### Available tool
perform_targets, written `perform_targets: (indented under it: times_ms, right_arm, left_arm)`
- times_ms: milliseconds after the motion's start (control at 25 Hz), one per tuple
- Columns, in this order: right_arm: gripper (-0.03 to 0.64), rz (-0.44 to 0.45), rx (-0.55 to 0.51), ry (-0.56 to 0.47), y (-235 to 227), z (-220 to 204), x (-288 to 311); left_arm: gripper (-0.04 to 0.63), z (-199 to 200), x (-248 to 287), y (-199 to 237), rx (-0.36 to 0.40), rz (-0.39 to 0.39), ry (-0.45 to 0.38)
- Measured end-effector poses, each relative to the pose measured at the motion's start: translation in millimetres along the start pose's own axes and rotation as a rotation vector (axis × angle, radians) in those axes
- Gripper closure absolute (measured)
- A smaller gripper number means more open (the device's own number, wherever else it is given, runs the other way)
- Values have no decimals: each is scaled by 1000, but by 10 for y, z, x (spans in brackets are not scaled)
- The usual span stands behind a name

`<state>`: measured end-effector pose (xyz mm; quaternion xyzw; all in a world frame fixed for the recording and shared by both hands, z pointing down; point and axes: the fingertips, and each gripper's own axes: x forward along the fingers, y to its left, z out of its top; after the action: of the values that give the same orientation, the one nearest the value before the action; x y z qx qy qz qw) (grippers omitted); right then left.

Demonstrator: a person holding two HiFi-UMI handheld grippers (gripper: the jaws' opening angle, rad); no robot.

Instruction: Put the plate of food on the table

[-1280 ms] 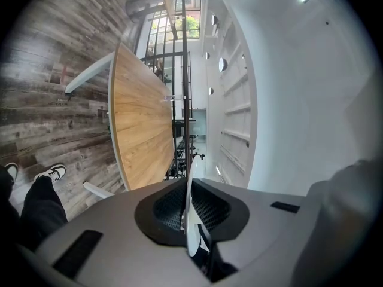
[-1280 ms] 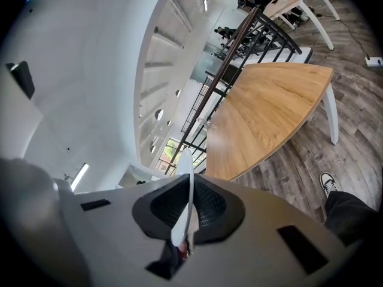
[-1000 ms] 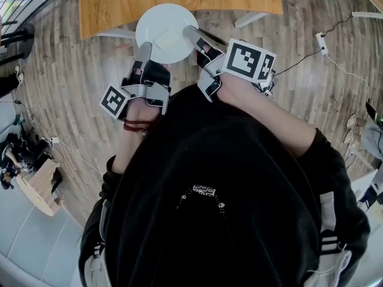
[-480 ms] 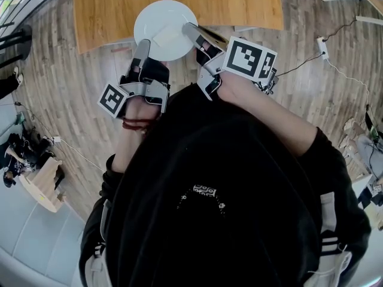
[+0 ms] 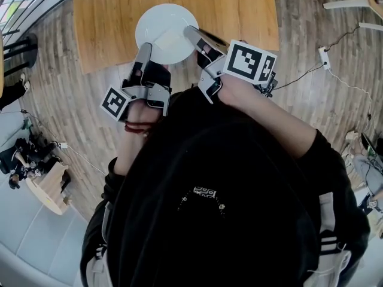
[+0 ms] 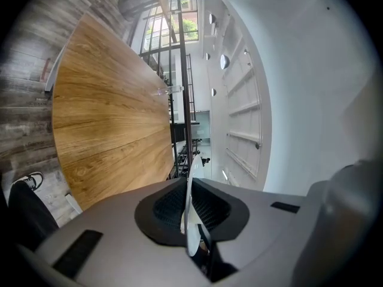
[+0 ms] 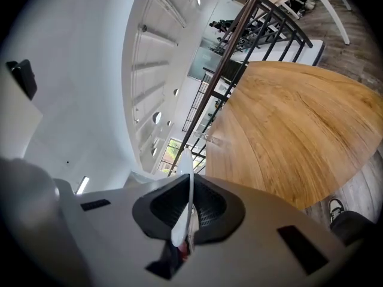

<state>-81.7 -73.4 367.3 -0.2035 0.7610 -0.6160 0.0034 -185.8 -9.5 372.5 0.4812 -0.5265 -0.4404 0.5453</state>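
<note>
**Item: white plate, held at two rim points over a wooden table**

1. Left gripper, with its marker cube toward the person. The jaws are clamped on the plate's near-left rim. In the left gripper view the gripper has its black ribbed pads pressed against either face of the rim, which runs edge-on between them as a thin white sliver.

2. Plate. It is round, plain white and glossy, with a shallow raised rim. A pale flat patch lies right of its centre; what it is cannot be told. The plate sits across the near edge of the table, mostly over the tabletop, with its near part over the plank floor. Whether its underside touches the tabletop cannot be told. The table is light-brown grained wood.

3. Right gripper, with a larger marker cube. The jaws are closed on the plate's right rim, opposite the left grip. In the right gripper view the gripper has the rim pinched edge-on between its dark pads, with the tabletop beyond.
</note>
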Motion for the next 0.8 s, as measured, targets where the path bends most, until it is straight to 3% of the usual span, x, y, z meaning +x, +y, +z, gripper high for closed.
perform_targets:
  times_ms: [480, 680, 800]
  right_arm:
    - [589, -2, 43, -7, -65, -22, 9]
    - [589, -22, 38, -55, -45, 33, -24]
    - [589, -17, 21, -116, 27, 108, -123]
  left_arm:
    - [572, 12, 17, 27, 7, 31, 13]
    - [572, 14, 103, 18, -4, 15, 73]
    - [572, -34, 196, -112, 26, -27, 132]
